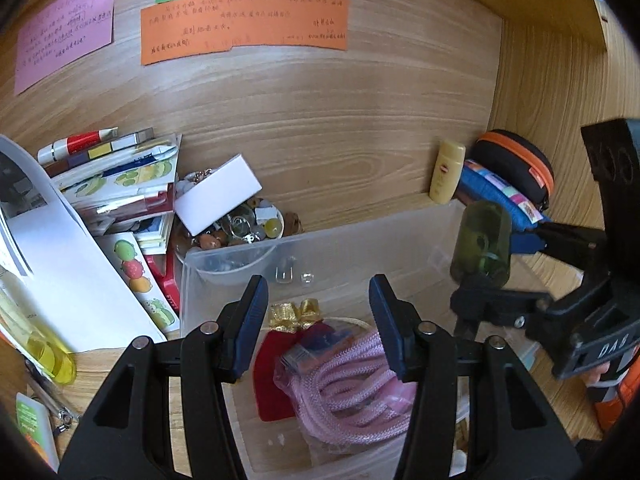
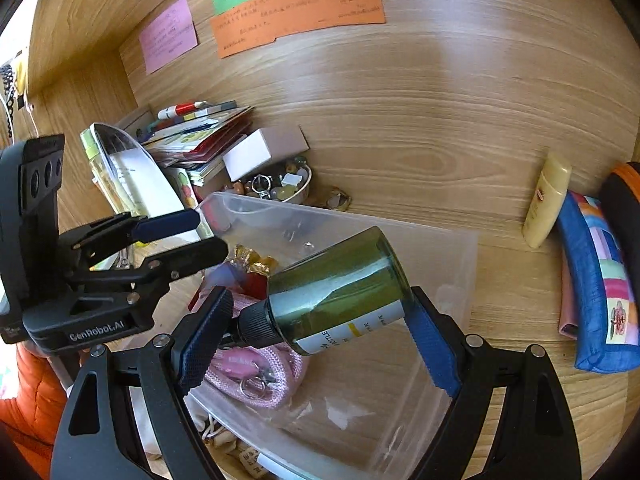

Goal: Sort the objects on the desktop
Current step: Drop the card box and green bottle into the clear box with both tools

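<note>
Holding the dark green glass bottle with a black cap (image 2: 340,292) lengthwise between my right gripper (image 2: 316,344) fingers, I hover over the clear plastic bin (image 2: 440,248); left gripper (image 1: 318,320) is open, empty. Next: lower, release inside.

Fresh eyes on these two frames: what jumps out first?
The green bottle, lying crosswise between the right tongs, cap against one pad and base against the other, above the clear bin. Below it, pink rope coils inside that bin. The left tongs stand open and empty over it.
</note>
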Demonstrator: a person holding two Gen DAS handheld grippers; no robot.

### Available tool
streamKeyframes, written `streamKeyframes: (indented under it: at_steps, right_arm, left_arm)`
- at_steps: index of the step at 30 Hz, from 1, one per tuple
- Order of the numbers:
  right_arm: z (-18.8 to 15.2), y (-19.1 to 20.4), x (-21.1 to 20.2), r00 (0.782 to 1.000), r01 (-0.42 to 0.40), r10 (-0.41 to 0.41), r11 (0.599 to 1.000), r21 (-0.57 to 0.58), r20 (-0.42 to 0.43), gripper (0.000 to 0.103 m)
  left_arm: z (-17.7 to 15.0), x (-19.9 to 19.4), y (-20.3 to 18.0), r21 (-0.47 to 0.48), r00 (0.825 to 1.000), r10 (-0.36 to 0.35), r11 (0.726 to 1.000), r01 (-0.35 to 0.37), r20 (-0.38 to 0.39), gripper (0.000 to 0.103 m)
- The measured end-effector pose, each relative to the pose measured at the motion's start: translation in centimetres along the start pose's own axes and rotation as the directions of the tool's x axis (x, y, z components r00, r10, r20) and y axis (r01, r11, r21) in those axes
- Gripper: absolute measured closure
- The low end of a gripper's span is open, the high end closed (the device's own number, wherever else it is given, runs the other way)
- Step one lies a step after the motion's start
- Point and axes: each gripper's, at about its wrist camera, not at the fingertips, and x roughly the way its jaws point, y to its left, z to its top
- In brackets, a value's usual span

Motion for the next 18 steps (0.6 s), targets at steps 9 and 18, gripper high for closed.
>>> streamKeyframes:
  at_steps: [9, 18]
  right_arm:
    - [-0.2, 0.7, 0.5, 0.999, 0.025, -0.025, 0.999, -0.04, -0.02, 0.018]
    - [-0.5, 1.5, 0.6, 0.999, 0.022, -0.025, 0.997, -0.08, -0.032, 0.018]
  left_arm:
    - [-0.4, 0.3, 0.1, 0.009, 1.0, 0.009, 1.0, -0.009, -0.024, 0.048]
    - [-0.2, -0.1, -0.1, 0.013, 1.0, 0.029, 0.999, -0.029, 0.003, 0.04]
